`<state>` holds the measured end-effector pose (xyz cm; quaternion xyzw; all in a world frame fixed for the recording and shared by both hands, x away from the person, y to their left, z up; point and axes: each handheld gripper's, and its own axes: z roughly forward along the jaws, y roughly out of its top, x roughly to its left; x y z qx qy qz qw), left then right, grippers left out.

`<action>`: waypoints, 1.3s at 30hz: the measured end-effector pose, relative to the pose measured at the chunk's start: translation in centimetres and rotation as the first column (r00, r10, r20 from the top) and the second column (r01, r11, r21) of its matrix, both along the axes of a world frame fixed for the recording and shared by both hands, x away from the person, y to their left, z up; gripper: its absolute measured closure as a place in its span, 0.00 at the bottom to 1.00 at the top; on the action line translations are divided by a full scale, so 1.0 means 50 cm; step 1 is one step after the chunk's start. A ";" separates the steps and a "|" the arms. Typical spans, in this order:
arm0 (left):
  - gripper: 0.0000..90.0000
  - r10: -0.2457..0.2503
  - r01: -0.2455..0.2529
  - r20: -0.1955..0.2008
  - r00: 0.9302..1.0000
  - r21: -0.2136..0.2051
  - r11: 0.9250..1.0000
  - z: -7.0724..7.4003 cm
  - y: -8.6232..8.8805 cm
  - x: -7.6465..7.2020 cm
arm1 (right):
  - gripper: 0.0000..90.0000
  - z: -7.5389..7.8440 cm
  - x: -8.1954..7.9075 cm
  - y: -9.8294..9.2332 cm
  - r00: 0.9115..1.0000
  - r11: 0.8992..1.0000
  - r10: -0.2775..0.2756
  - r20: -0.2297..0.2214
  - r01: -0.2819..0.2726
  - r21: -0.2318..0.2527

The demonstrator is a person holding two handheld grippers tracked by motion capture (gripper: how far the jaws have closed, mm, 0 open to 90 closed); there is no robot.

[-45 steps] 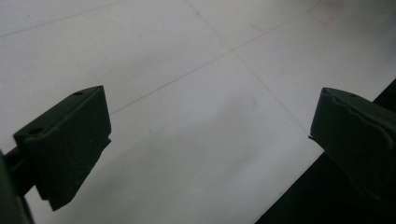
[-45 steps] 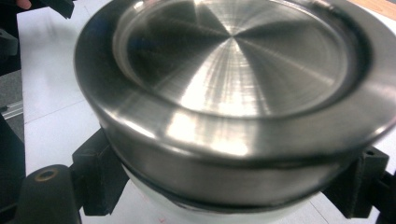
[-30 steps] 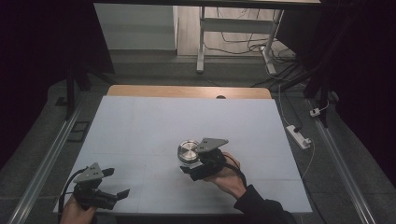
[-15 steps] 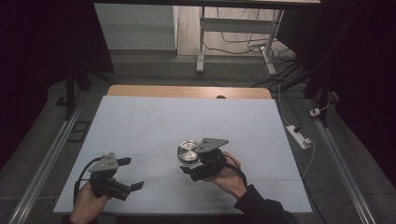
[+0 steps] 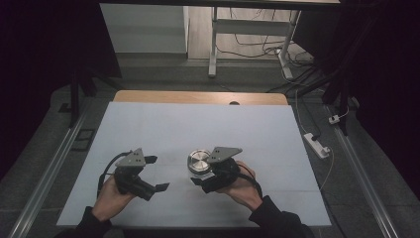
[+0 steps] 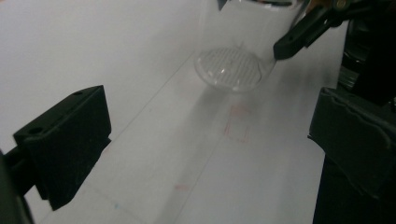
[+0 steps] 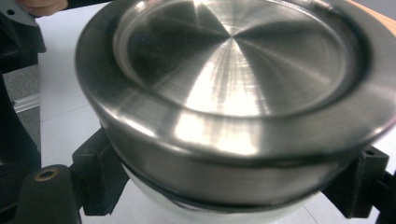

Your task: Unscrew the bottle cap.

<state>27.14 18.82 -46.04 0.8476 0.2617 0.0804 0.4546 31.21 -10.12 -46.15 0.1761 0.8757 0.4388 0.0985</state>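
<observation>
Evidently the right gripper [image 5: 202, 179] clamps the jar [image 5: 198, 162] just under its lid, holding it upright and steady at the near middle of the table [image 5: 257, 134]. To its left, the left gripper [image 5: 154, 173] hangs with jaws spread wide, seemingly ready to work the lid. That lid is brushed steel, round and recessed; the body is clear glass.

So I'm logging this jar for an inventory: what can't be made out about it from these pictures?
- Contents: in the right gripper view the steel lid covers the jar's mouth.
- Jar walls: in the left gripper view the top edge cuts off the clear glass jar above its base.
- Label or markings: in the high view the jar is too small, and the right gripper hides its body.
</observation>
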 end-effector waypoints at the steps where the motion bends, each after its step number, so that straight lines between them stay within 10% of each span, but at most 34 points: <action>1: 0.00 -0.006 0.006 0.006 1.000 0.000 1.000 0.003 -0.004 0.005 | 0.17 0.000 0.000 0.000 1.000 1.000 0.003 0.000 -0.003 0.000; 11: 0.00 -0.157 0.159 0.048 0.986 -0.037 0.987 0.038 -0.039 0.051 | 0.17 0.004 0.002 0.004 0.998 0.998 0.063 -0.004 -0.063 -0.001; 23: 0.01 -0.414 0.416 0.106 0.904 0.005 0.909 0.054 -0.101 0.089 | 0.17 -0.001 0.002 0.016 0.983 0.983 0.181 -0.025 -0.182 -0.008; 33: 0.17 -0.518 0.520 0.125 0.846 0.014 0.854 0.052 -0.132 0.093 | 0.17 0.001 -0.010 0.027 0.965 0.965 0.262 -0.022 -0.262 -0.026; 36: 0.21 -0.487 0.489 0.139 0.862 0.023 0.872 0.053 -0.134 0.088 | 0.17 0.001 -0.009 0.026 0.968 0.968 0.249 -0.014 -0.249 -0.030; 39: 0.21 -0.426 0.429 0.129 0.896 0.002 0.903 0.051 -0.138 0.087 | 0.17 0.002 -0.006 0.025 0.976 0.976 0.217 -0.013 -0.217 -0.030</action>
